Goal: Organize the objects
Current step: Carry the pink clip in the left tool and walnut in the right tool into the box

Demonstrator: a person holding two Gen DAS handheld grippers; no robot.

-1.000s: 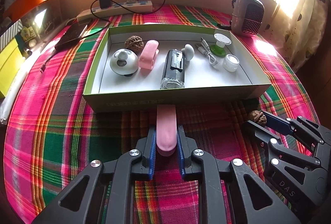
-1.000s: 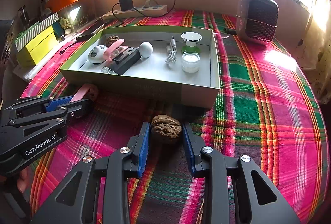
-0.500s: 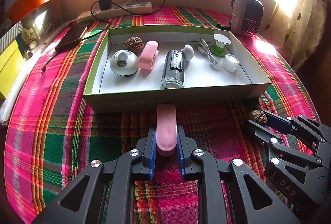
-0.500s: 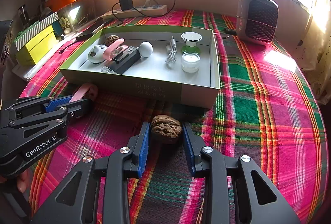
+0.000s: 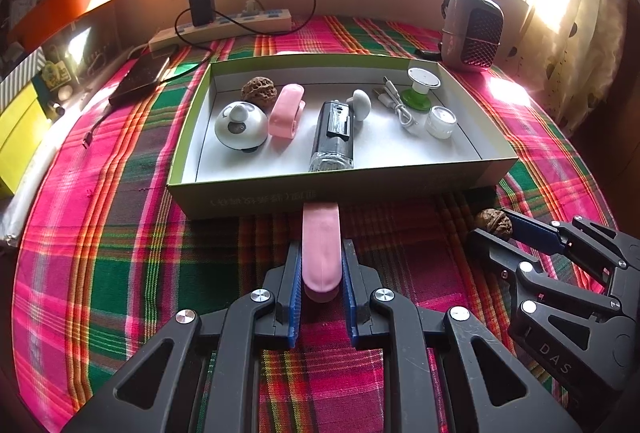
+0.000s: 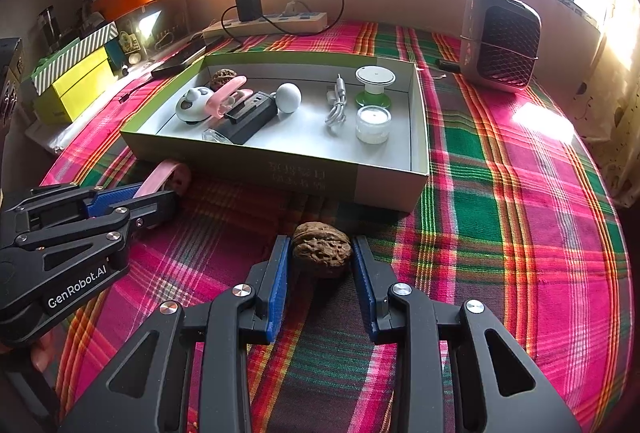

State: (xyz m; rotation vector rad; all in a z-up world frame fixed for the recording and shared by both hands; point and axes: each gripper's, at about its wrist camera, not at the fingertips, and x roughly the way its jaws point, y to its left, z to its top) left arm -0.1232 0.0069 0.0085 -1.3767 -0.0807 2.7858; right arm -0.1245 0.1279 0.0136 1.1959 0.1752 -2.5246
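Observation:
My left gripper (image 5: 320,261) is shut on a pink clip (image 5: 321,245) just in front of the green box's near wall (image 5: 280,195). It also shows in the right wrist view (image 6: 132,193) with the pink clip (image 6: 160,175). My right gripper (image 6: 320,253) is shut on a walnut (image 6: 321,248) in front of the box's (image 6: 304,173) near right corner. The walnut also shows in the left wrist view (image 5: 493,223). The box holds another walnut (image 5: 259,91), another pink clip (image 5: 285,109), a white dome (image 5: 240,127), a black device (image 5: 334,137), a cable (image 5: 396,105) and a small jar (image 5: 440,121).
A plaid cloth (image 5: 120,233) covers the table. A power strip (image 5: 224,27) with a charger, and a phone (image 5: 140,79), lie behind the box. A small heater (image 5: 474,29) stands at the back right. Yellow boxes (image 6: 76,85) sit at the left edge.

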